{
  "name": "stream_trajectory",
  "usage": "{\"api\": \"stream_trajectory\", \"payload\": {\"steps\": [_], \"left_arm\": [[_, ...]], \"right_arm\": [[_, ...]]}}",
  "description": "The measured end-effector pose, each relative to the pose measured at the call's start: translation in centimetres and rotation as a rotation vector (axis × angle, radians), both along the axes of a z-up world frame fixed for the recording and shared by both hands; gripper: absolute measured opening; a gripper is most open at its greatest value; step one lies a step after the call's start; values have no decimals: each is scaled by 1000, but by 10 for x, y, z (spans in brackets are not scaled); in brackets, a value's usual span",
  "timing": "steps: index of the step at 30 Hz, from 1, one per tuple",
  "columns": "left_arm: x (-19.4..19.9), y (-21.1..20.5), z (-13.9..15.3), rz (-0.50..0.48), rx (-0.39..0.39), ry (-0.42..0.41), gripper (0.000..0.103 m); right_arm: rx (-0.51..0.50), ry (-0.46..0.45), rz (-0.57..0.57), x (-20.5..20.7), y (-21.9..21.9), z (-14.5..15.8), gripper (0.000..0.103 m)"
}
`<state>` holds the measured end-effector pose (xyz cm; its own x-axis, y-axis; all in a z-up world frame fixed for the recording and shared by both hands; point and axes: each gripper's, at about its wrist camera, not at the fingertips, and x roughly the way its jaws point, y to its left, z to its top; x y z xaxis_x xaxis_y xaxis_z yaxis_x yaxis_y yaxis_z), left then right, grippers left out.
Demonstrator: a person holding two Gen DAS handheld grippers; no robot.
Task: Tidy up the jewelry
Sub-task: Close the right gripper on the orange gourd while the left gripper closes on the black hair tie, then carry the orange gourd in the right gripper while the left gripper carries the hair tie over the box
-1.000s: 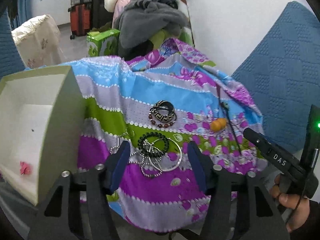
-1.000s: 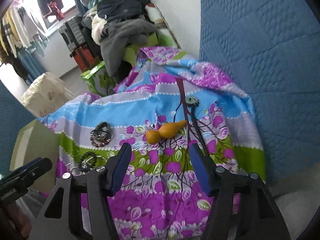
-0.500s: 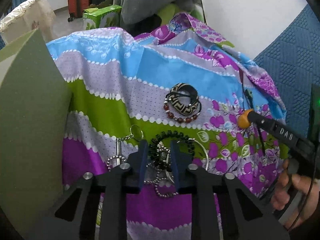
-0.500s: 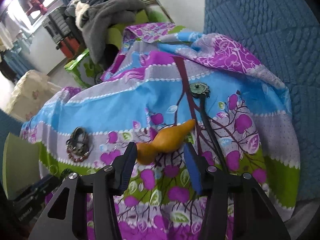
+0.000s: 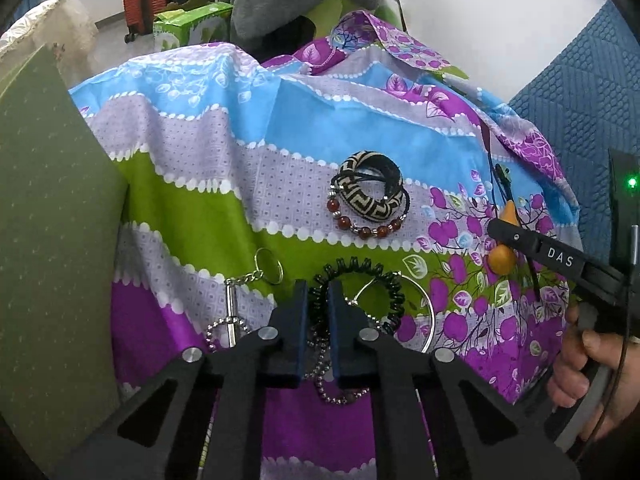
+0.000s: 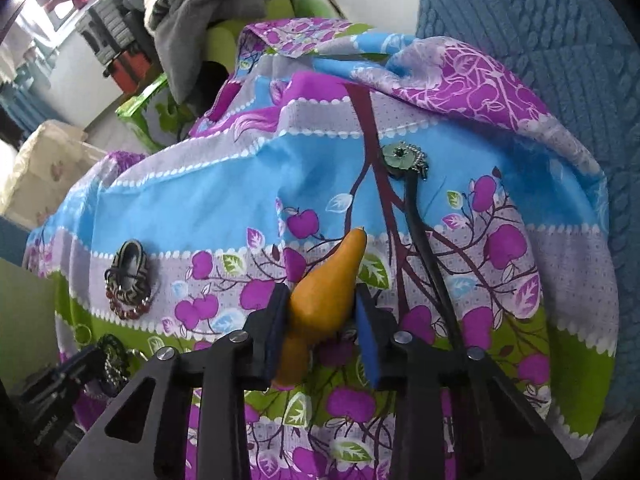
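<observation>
Jewelry lies on a colourful floral cloth (image 5: 224,152). My left gripper (image 5: 318,312) is shut on the rim of a black coil bracelet (image 5: 360,276) that lies over a silver hoop (image 5: 424,312) and a bead chain (image 5: 336,392). A patterned woven bangle with a red bead bracelet (image 5: 370,196) lies beyond. My right gripper (image 6: 320,320) has its fingers close around an orange gourd pendant (image 6: 328,284); the left pad touches it, and a small gap shows at the right pad. The pendant's black cord (image 6: 424,248) runs to a green round charm (image 6: 402,158).
A green open box (image 5: 48,216) stands at the left of the cloth. A silver keychain (image 5: 248,284) lies beside the coil bracelet. A blue quilted cushion (image 6: 540,40) is at the right. Clothes, a green carton and suitcases are behind.
Both grippers moved forward and down onto the cloth. The left jaws closed on the black coil bracelet. The right jaws narrowed around the orange gourd pendant.
</observation>
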<state>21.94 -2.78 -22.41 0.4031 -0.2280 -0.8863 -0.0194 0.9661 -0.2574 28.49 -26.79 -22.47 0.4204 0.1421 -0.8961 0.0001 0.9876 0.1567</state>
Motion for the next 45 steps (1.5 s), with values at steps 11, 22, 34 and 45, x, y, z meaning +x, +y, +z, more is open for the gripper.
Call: {"api": "stream_trajectory", "payload": {"steps": [11, 22, 34, 45], "left_arm": [[-11, 0, 31, 4, -46, -62, 8], [-50, -5, 71, -14, -57, -130, 8], [-112, 2, 110, -25, -61, -200, 8], [-130, 26, 172, -12, -18, -322, 9]], "right_arm": [[-34, -46, 77, -23, 12, 27, 29], [-35, -106, 106, -74, 8, 68, 29], [-20, -159, 160, -154, 27, 103, 29], [-7, -298, 197, -171, 58, 170, 29]]}}
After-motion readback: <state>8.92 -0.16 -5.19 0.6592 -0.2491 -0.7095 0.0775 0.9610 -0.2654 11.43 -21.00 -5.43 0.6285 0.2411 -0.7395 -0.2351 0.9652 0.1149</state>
